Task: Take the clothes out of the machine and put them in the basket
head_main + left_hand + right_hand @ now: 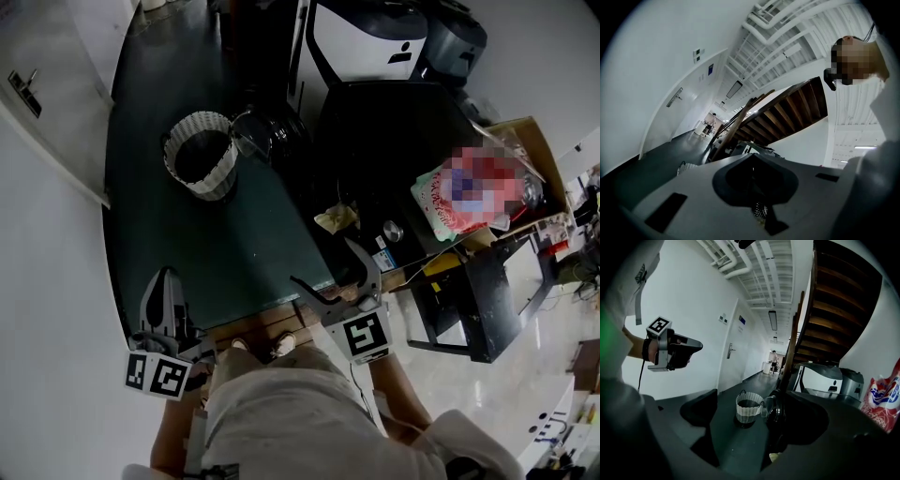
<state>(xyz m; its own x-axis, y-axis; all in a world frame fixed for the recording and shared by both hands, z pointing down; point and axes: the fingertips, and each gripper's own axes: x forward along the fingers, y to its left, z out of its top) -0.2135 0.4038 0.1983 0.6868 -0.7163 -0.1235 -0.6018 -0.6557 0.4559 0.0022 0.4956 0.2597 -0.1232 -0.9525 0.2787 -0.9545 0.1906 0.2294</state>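
Well ahead of right gripper, basket

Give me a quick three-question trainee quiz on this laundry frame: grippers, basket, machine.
1. True or false: the right gripper has its tongs apart with nothing between them.
2. Where does the basket stand? A) on the dark floor beside the open door of the machine; B) on top of the machine; C) clamped in a gripper's tongs.
3. Fill in: the left gripper has its tongs ___ (open or shut).
Key: 1 true; 2 A; 3 shut.
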